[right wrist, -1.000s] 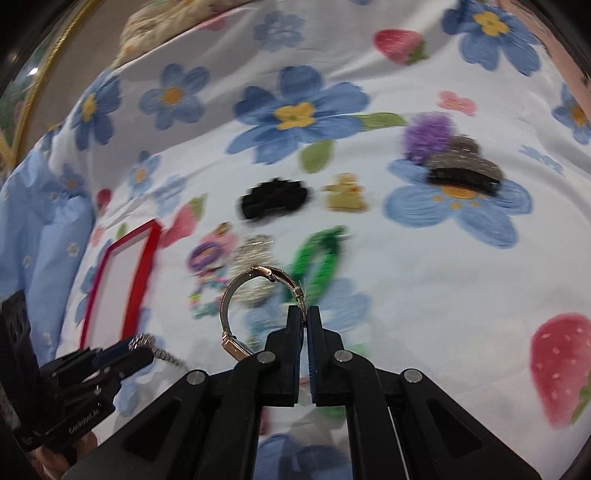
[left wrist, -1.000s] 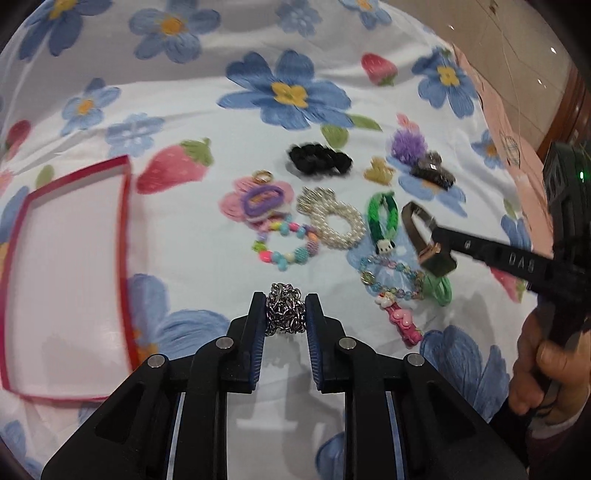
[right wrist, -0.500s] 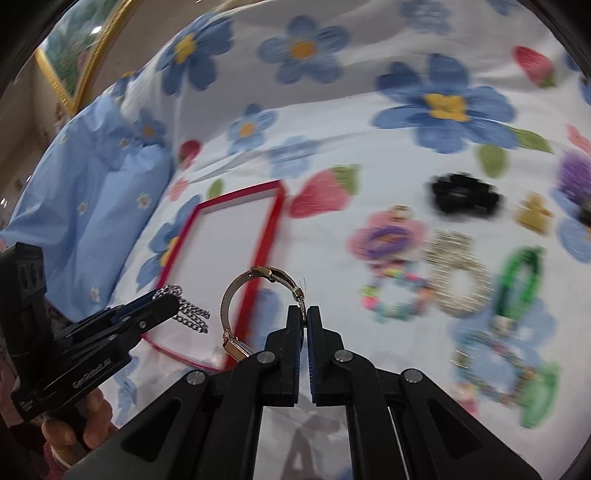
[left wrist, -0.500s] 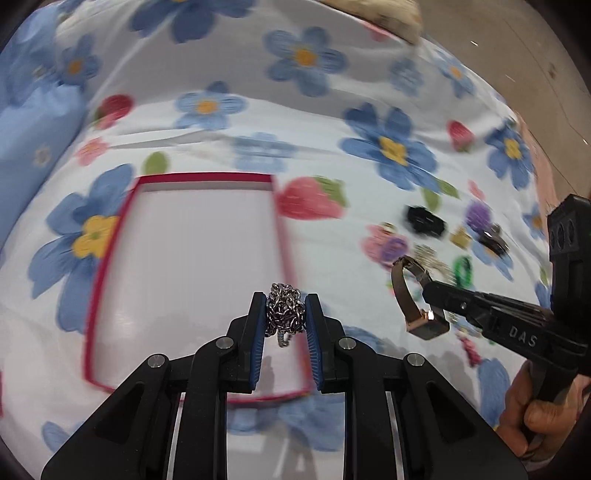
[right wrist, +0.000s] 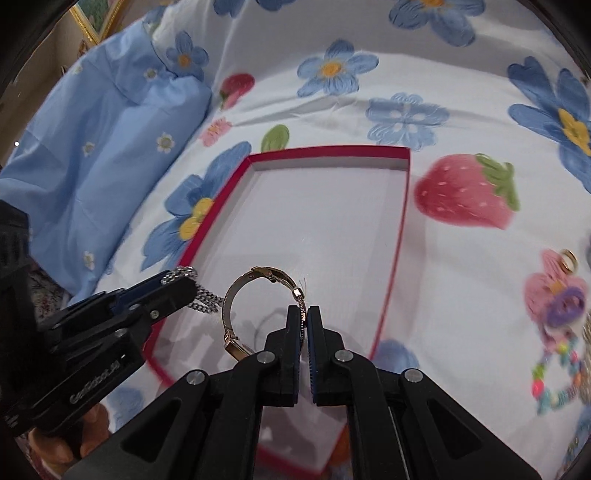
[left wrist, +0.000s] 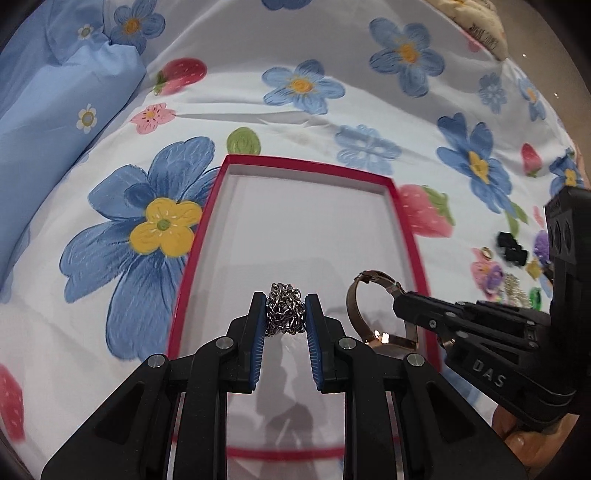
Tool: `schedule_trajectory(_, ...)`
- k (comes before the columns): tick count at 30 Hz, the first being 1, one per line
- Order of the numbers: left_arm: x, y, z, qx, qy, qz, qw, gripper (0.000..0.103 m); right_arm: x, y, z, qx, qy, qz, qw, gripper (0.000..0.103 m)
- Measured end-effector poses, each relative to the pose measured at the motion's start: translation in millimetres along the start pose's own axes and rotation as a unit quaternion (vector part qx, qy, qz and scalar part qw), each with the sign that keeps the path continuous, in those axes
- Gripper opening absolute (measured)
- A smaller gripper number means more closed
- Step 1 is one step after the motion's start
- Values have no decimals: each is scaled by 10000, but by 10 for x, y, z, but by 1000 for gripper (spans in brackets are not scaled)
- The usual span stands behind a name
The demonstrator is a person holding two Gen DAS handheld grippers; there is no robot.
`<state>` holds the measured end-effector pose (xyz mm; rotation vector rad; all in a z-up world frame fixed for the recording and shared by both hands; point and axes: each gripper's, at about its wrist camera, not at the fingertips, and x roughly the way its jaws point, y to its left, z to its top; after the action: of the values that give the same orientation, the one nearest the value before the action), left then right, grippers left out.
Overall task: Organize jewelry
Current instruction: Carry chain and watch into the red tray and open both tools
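Bed covered w/ white bedsheet [left wrist: 303, 122], printed w/ big blue flowers, yellow centres, pink strawberries, green blobs; some creases across the upper part. Light-blue pillow [right wrist: 92, 155] w/ small white daisies lies at the left edge of the sheet. Gold picture frame [right wrist: 94, 18] at top left behind the pillow. Glossy beige floor [left wrist: 546, 37] at top right, w/ small light spots.

Red-rimmed white tray [left wrist: 409, 236]; silver chain [left wrist: 284, 309]; gold watch [right wrist: 255, 310]; blue-flower, strawberry sheet [left wrist: 314, 85].
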<state>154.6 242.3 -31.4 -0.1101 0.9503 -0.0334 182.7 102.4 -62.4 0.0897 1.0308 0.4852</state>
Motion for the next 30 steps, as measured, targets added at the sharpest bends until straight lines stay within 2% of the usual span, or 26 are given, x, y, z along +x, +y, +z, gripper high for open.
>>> schedule_trajectory(9, 474, 128, 11, -84, 483, 33, 9988, 19, 404, -87, 109, -156, 371, -368, 9985, 3)
schedule_trajectory(12, 511, 102, -11, -57, 547, 33, 9985, 19, 362, -120, 81, -359, 400, -700, 9961, 2)
schedule_trajectory(18, 508, -126, -76, 152, 646, -66, 9978, 19, 156, -383, -49, -383, 470, -931, 9938, 0)
schedule_trajectory(21, 510, -246, -128, 284, 652, -29, 9975, 19, 69, -462, -64, -325, 476, -890, 9944, 1)
schedule_trajectory(23, 520, -294, -141, 378, 633, 90, 9972, 19, 43, -488, -61, -269, 432, -706, 9962, 1)
schedule_trajectory(27, 540, -292, -127, 379, 657, 151, 9970, 20, 45, -448, -51, -250, 371, -559, 9974, 9)
schedule_trajectory(30, 535, -287, -132, 374, 654, 229, 9969, 24, 31, -423, -58, -234, 317, -507, 9979, 14)
